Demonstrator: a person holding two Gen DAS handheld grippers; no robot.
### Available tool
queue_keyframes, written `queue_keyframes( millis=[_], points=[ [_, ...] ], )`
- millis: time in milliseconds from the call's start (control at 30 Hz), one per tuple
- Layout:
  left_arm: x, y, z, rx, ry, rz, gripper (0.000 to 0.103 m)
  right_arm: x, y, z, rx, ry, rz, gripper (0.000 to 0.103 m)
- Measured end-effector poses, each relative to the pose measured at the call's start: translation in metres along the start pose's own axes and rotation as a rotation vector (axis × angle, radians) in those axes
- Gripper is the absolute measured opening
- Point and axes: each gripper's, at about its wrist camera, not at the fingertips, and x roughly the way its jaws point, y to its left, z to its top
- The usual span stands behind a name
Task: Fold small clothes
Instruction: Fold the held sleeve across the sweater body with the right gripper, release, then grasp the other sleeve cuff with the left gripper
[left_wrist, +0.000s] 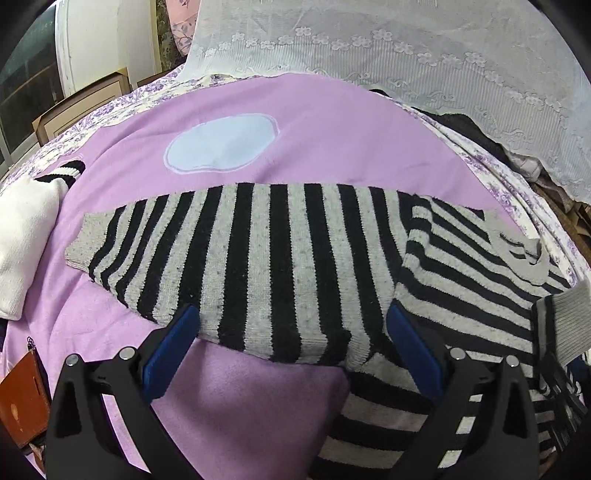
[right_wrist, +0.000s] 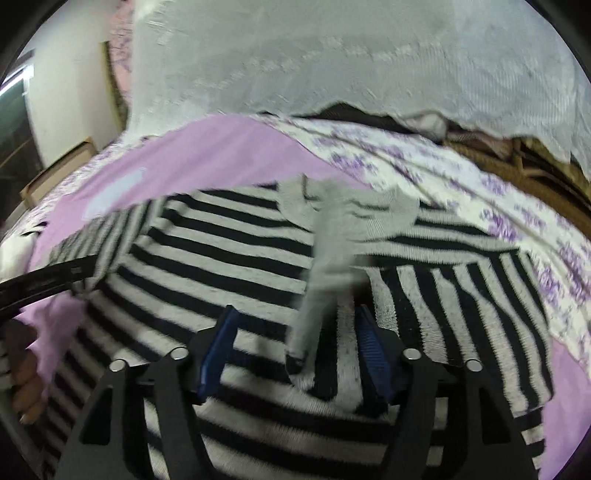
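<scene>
A black-and-grey striped sweater (left_wrist: 280, 266) lies flat on a pink blanket (left_wrist: 332, 122). One sleeve stretches left, ending in a grey cuff (left_wrist: 79, 243). My left gripper (left_wrist: 291, 332) is open, its blue pads on either side of that sleeve's near edge. In the right wrist view the sweater body (right_wrist: 229, 258) fills the middle, blurred by motion. My right gripper (right_wrist: 295, 332) is open above it. The other sleeve's grey cuff (right_wrist: 321, 280) stands up between its fingers, touching neither pad. That cuff also shows in the left wrist view (left_wrist: 569, 321).
A folded white garment (left_wrist: 26, 236) lies at the left on the blanket, with a striped cuff (left_wrist: 64, 171) behind it. A brown wallet (left_wrist: 20, 402) is at the lower left. White lace fabric (left_wrist: 406, 48) hangs behind the bed. A floral sheet (right_wrist: 443, 177) borders the blanket.
</scene>
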Motion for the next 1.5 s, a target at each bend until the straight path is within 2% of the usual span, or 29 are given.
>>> queue_keyframes(
  millis=[100, 200, 267, 333, 400, 433, 500, 567, 767, 867, 1000, 1200, 1300, 1367, 1433, 1500],
  points=[
    [0.000, 0.001, 0.000, -0.004, 0.000, -0.002, 0.099, -0.023, -0.001, 0.002, -0.031, -0.044, 0.014, 0.074],
    [0.000, 0.001, 0.000, -0.004, -0.001, 0.003, 0.099, -0.030, -0.021, 0.005, 0.071, -0.088, -0.009, 0.074],
    [0.001, 0.002, 0.001, -0.007, -0.003, 0.013, 0.099, -0.021, -0.032, 0.007, 0.153, -0.081, -0.038, 0.073],
    [0.002, 0.006, 0.002, -0.016, 0.000, 0.017, 0.099, 0.001, -0.032, 0.005, 0.169, -0.020, -0.038, 0.072],
    [0.001, 0.012, 0.005, -0.034, 0.004, 0.005, 0.099, 0.033, -0.025, -0.001, 0.150, 0.110, -0.029, 0.073],
    [0.000, 0.017, 0.007, -0.047, 0.005, 0.001, 0.099, 0.047, -0.021, -0.008, 0.138, 0.142, -0.034, 0.074],
    [0.000, 0.028, 0.012, -0.079, 0.009, -0.005, 0.099, 0.042, -0.020, -0.010, 0.132, 0.115, -0.030, 0.076],
    [0.005, 0.044, 0.016, -0.134, 0.039, -0.019, 0.099, 0.031, -0.028, -0.013, 0.176, 0.071, 0.012, 0.076],
    [0.022, 0.088, 0.017, -0.293, 0.123, -0.054, 0.099, -0.003, -0.070, -0.037, 0.370, -0.040, 0.099, 0.076],
    [0.028, 0.115, 0.007, -0.395, 0.160, -0.138, 0.099, 0.002, -0.084, -0.040, 0.438, -0.036, 0.161, 0.076],
    [0.028, 0.132, 0.004, -0.475, 0.105, -0.167, 0.099, 0.008, -0.087, -0.040, 0.465, -0.034, 0.193, 0.076],
    [0.046, 0.124, 0.018, -0.430, 0.026, -0.048, 0.099, 0.005, -0.096, -0.047, 0.516, -0.052, 0.256, 0.076],
    [0.050, 0.132, 0.024, -0.473, 0.010, -0.055, 0.099, 0.004, -0.098, -0.048, 0.526, -0.060, 0.263, 0.076],
    [0.050, 0.143, 0.026, -0.526, -0.001, -0.076, 0.094, 0.003, -0.096, -0.048, 0.521, -0.061, 0.257, 0.076],
    [0.048, 0.151, 0.026, -0.569, -0.013, -0.052, 0.063, 0.003, -0.095, -0.048, 0.518, -0.062, 0.251, 0.076],
    [0.049, 0.157, 0.027, -0.591, -0.010, -0.039, 0.048, 0.003, -0.095, -0.048, 0.517, -0.063, 0.250, 0.076]
  ],
)
